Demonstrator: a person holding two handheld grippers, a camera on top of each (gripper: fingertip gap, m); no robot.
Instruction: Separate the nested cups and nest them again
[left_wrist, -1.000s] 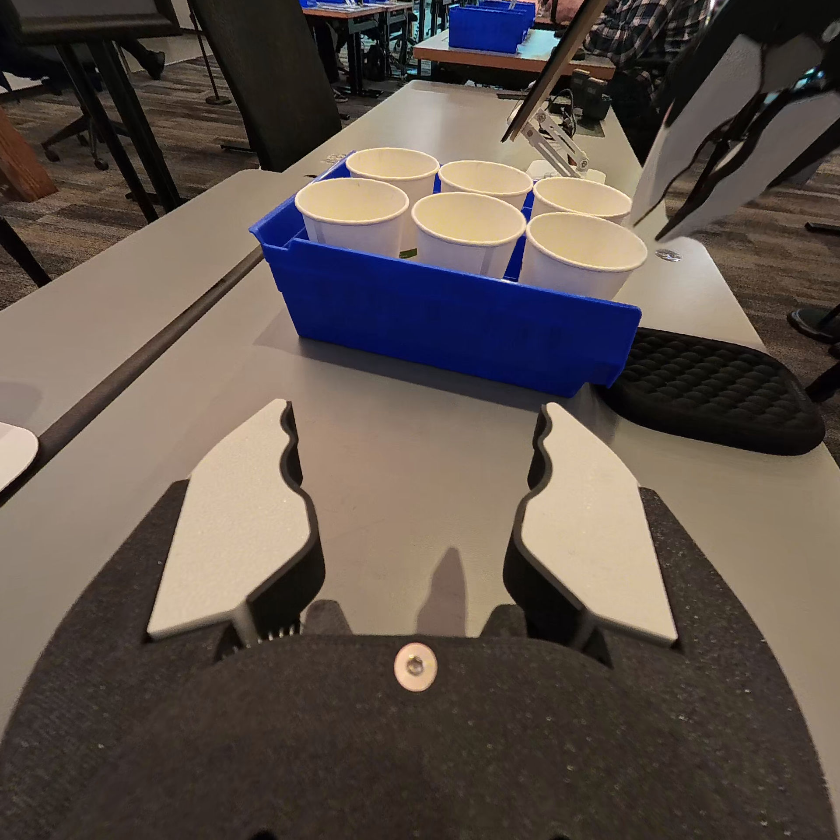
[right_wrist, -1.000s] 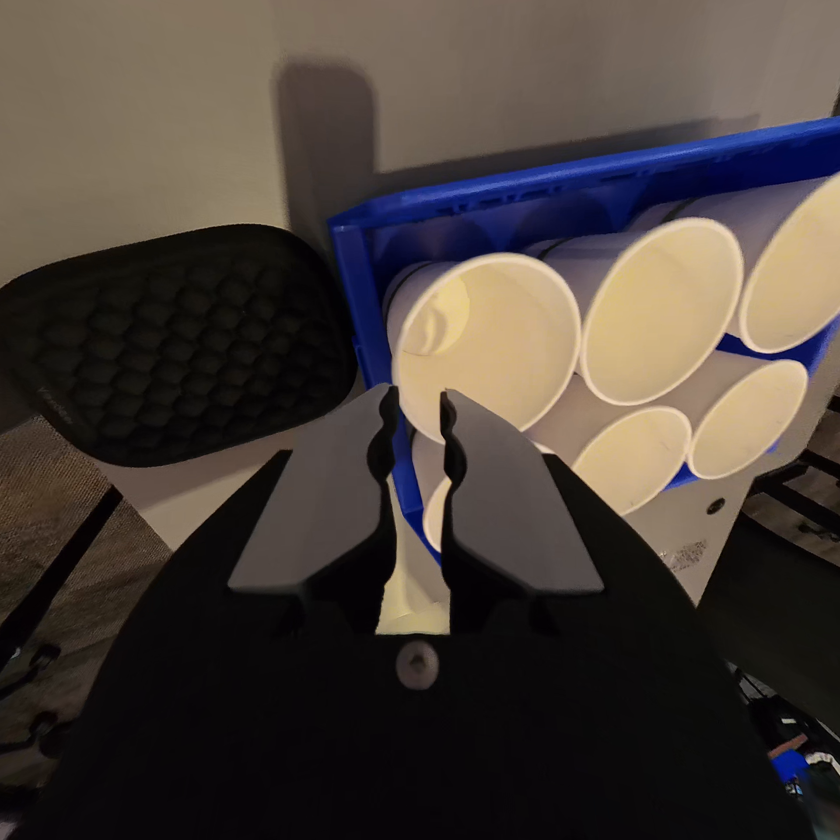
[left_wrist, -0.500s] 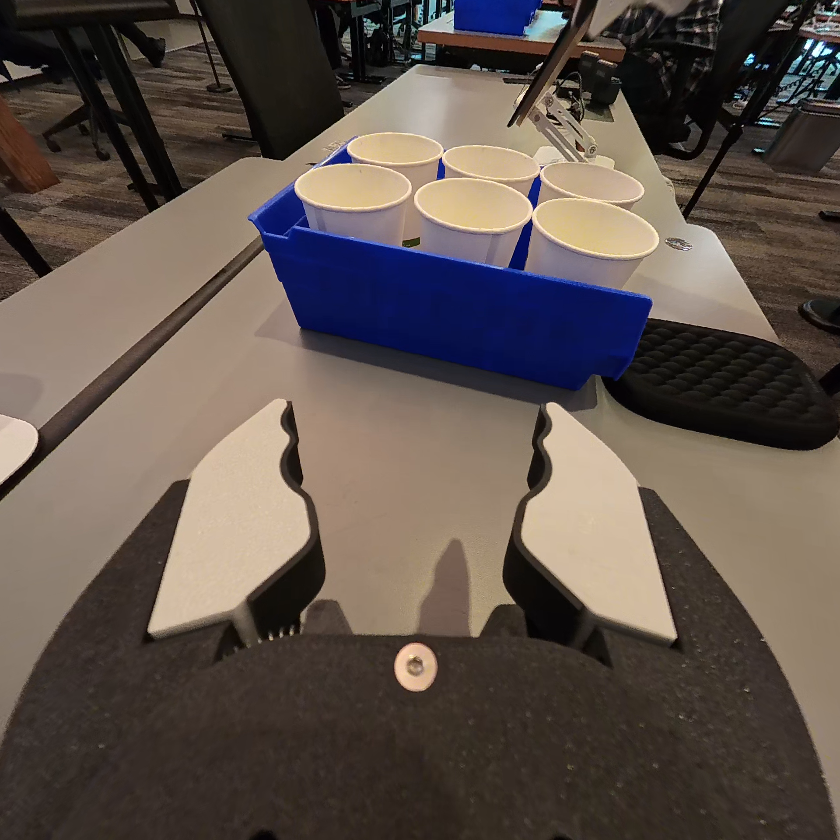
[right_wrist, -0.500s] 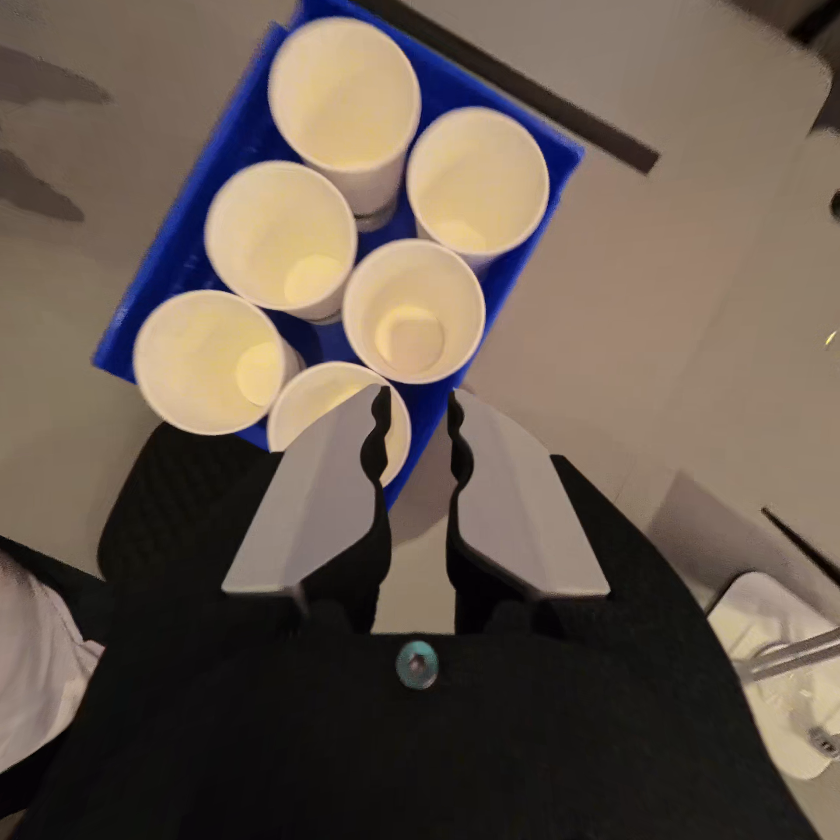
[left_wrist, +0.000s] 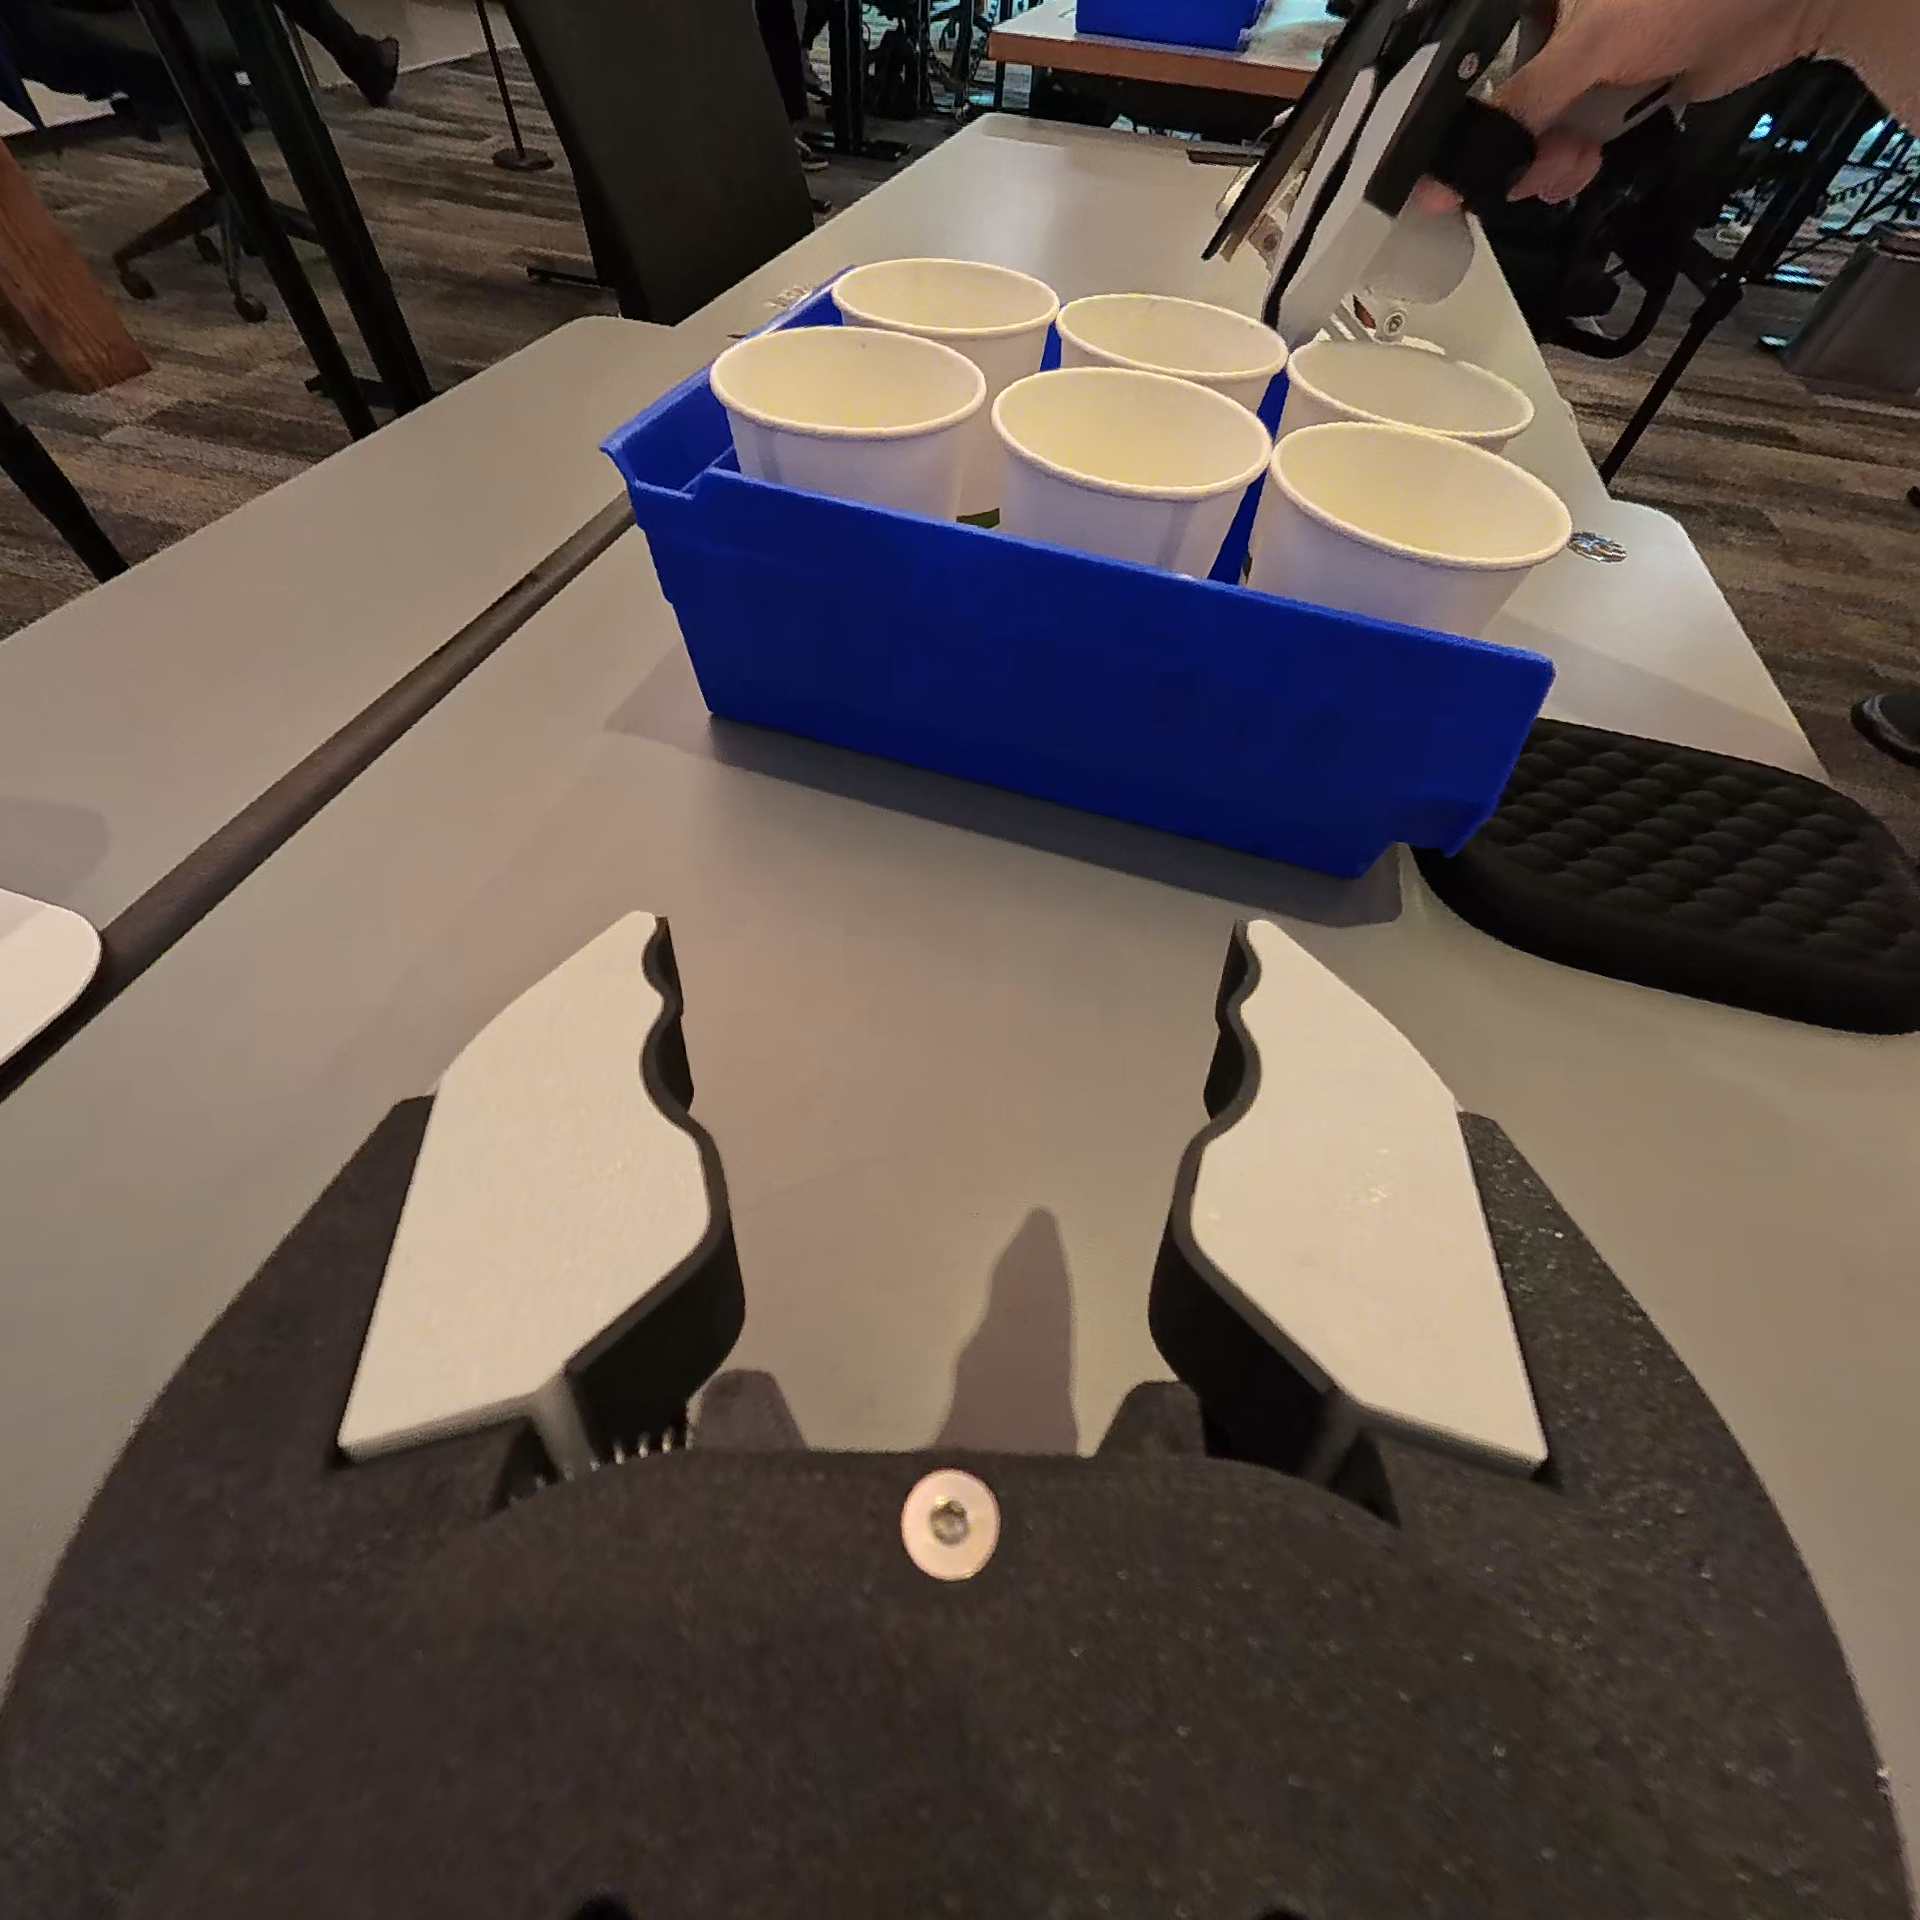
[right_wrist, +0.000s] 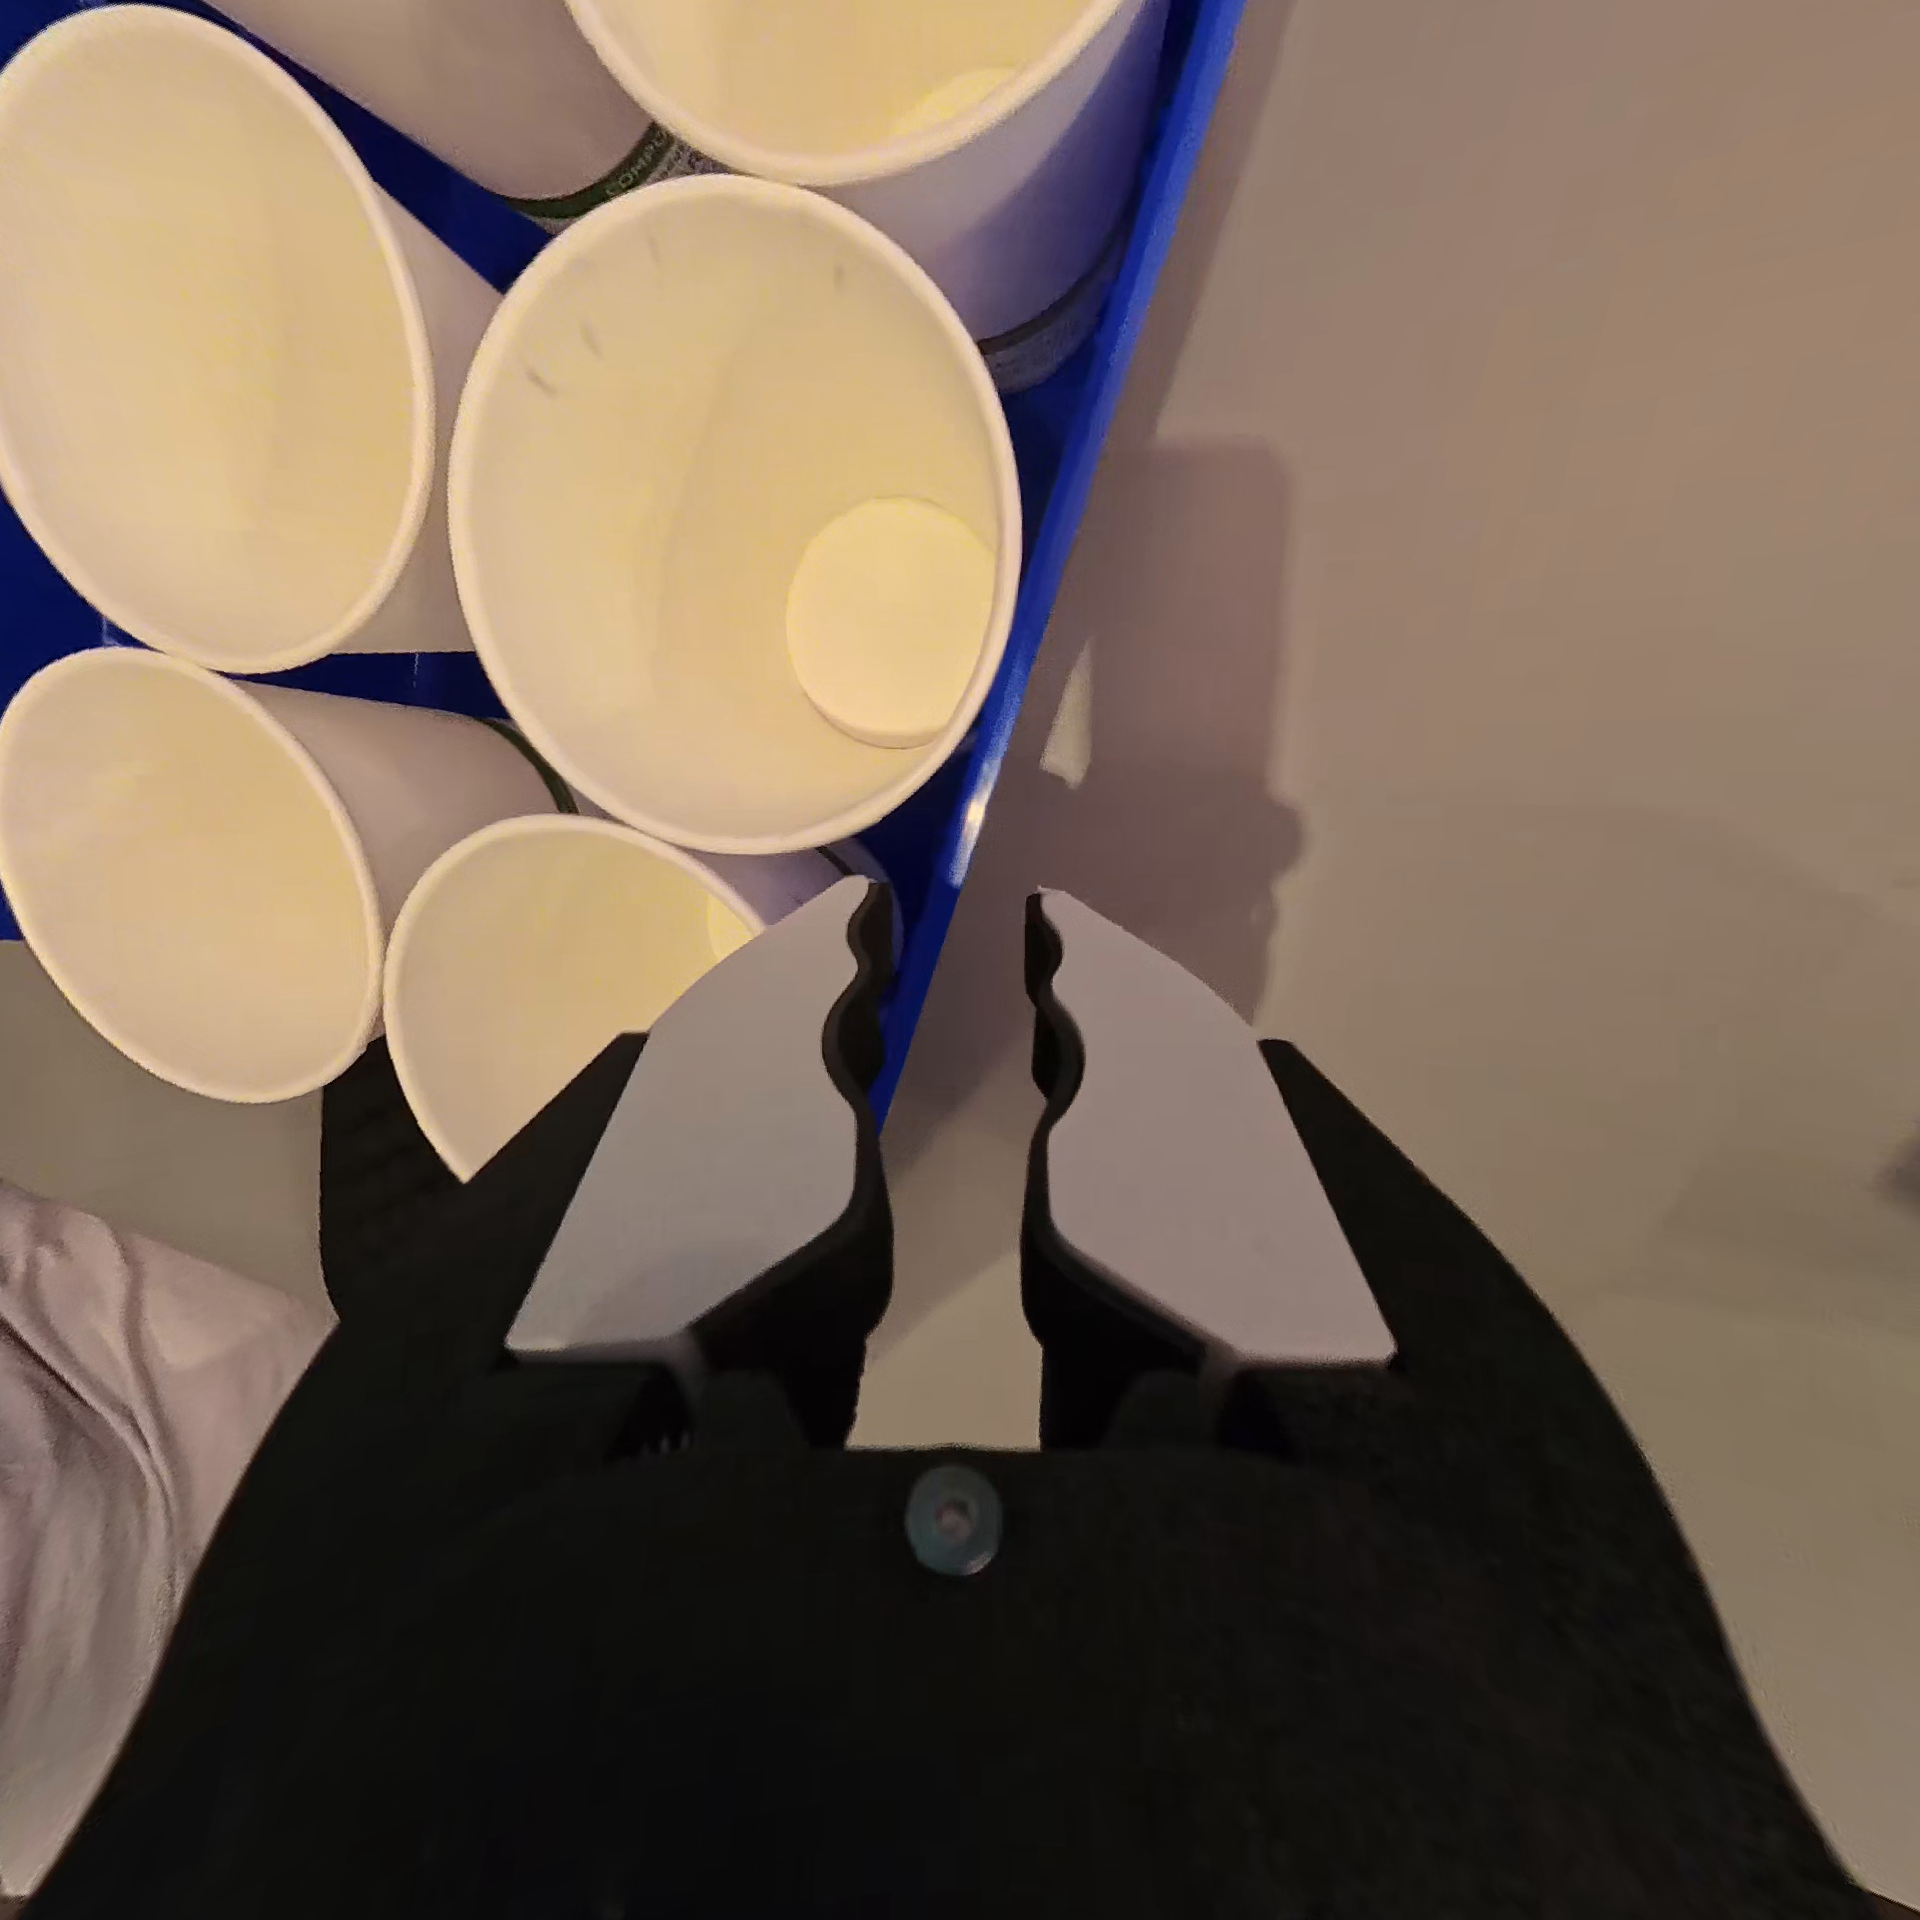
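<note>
My left gripper (left_wrist: 951, 935) sits low over the grey table (left_wrist: 914, 1049), its two fingers spread wide with nothing between them. At twelve o'clock from it stands one blue bin (left_wrist: 1039, 665) holding six white paper cups (left_wrist: 1132, 457), all upright, in two rows of three. At about two o'clock, just beside the bin's right end, lies one black honeycomb-textured pad (left_wrist: 1673, 883). At one o'clock, above the far right cups, my hand (left_wrist: 1662, 52) holds my right gripper (left_wrist: 1340, 197) in the air.

From my right wrist view I look down into the bin: five cups show, the nearest whole one (right_wrist: 727, 520) at eleven o'clock. The right gripper's (right_wrist: 951, 904) two fingers stand a narrow gap apart, holding nothing, over the bin's blue wall (right_wrist: 1049, 540), with bare table at one o'clock.
</note>
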